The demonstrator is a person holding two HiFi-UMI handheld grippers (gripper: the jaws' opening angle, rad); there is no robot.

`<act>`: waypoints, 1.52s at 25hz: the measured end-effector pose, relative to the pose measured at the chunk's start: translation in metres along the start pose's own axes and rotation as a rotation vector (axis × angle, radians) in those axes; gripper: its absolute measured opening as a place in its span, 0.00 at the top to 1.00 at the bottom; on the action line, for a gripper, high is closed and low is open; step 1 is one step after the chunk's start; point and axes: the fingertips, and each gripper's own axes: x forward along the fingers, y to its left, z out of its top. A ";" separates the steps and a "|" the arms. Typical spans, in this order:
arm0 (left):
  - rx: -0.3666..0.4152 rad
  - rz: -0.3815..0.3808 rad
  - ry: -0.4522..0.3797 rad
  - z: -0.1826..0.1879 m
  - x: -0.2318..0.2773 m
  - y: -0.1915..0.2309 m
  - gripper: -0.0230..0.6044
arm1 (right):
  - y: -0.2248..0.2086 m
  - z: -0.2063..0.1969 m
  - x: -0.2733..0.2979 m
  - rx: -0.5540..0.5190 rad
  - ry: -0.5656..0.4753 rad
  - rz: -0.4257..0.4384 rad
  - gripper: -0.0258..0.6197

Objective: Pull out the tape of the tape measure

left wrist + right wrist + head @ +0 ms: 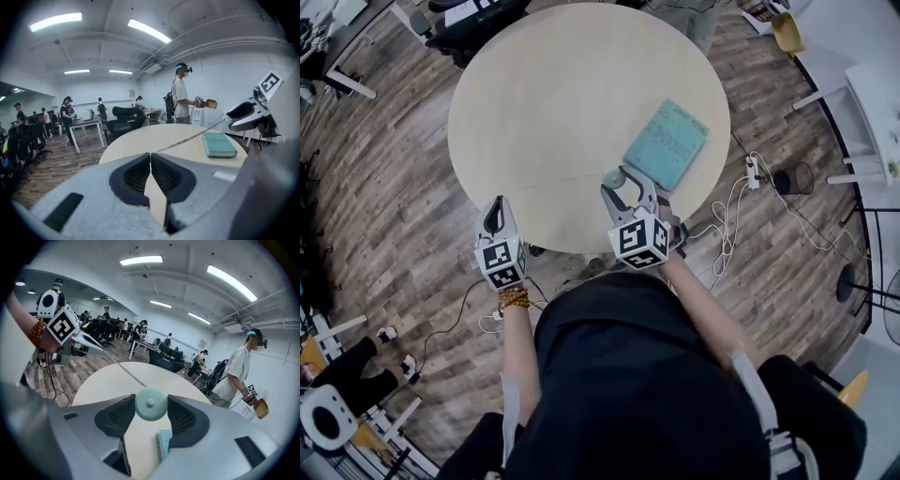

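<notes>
Tape measure [612, 177], round and pale green, sits clamped in the right gripper [623, 185] over the near edge of a round table [562, 84] in the head view. A teal book [667, 142] lies just beyond it. The left gripper [495, 202] hangs at the table's near left edge, well apart from the right one. A thin line of tape [581, 176] shows faintly between them.

The left gripper view shows the left gripper [150, 154] with its jaws pressed together on the end of the tape [187, 138]. The tape runs taut over the tabletop toward the right gripper [230, 117], past the book [219, 144]. A person [180, 98] in a headset stands beyond the table.

The right gripper view shows the right gripper [151, 399] with its jaws set wide, pressing either side of the tape measure [150, 406]. The tape [133, 375] stretches away toward the left gripper [96, 348].
</notes>
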 end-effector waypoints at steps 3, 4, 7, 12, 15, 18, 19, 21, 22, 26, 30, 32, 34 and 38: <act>-0.013 -0.002 -0.036 0.006 0.000 -0.004 0.93 | -0.008 0.003 -0.002 0.022 -0.016 -0.026 0.63; -0.015 -0.003 -0.045 0.008 0.000 -0.005 0.93 | -0.009 0.003 -0.002 0.030 -0.018 -0.030 0.63; -0.012 -0.009 -0.054 0.010 0.000 -0.006 0.93 | -0.011 0.002 -0.002 0.047 -0.005 -0.028 0.63; -0.021 -0.017 -0.042 0.004 0.003 -0.006 0.93 | -0.007 -0.009 0.006 0.048 0.050 0.003 0.63; -0.025 -0.022 -0.027 -0.004 0.006 -0.006 0.93 | -0.003 -0.014 0.010 0.047 0.068 0.013 0.63; -0.029 -0.028 -0.011 -0.012 0.008 -0.007 0.93 | 0.002 -0.022 0.012 0.046 0.086 0.020 0.63; -0.030 -0.031 -0.006 -0.015 0.010 -0.008 0.93 | 0.002 -0.025 0.014 0.047 0.092 0.023 0.63; -0.031 -0.036 0.004 -0.020 0.011 -0.009 0.93 | 0.004 -0.029 0.016 0.048 0.103 0.028 0.63; -0.031 -0.038 0.009 -0.022 0.012 -0.010 0.93 | 0.004 -0.031 0.017 0.050 0.109 0.031 0.63; -0.030 -0.049 0.030 -0.032 0.017 -0.013 0.93 | 0.006 -0.040 0.021 0.054 0.132 0.040 0.63; -0.025 -0.064 0.058 -0.045 0.023 -0.017 0.93 | 0.006 -0.048 0.028 0.052 0.154 0.040 0.63; -0.027 -0.070 0.073 -0.051 0.027 -0.019 0.93 | 0.006 -0.052 0.033 0.055 0.165 0.040 0.63; -0.032 -0.073 0.088 -0.058 0.030 -0.019 0.93 | 0.008 -0.056 0.037 0.057 0.177 0.044 0.63; -0.040 -0.079 0.116 -0.071 0.033 -0.021 0.93 | 0.013 -0.065 0.044 0.061 0.205 0.058 0.63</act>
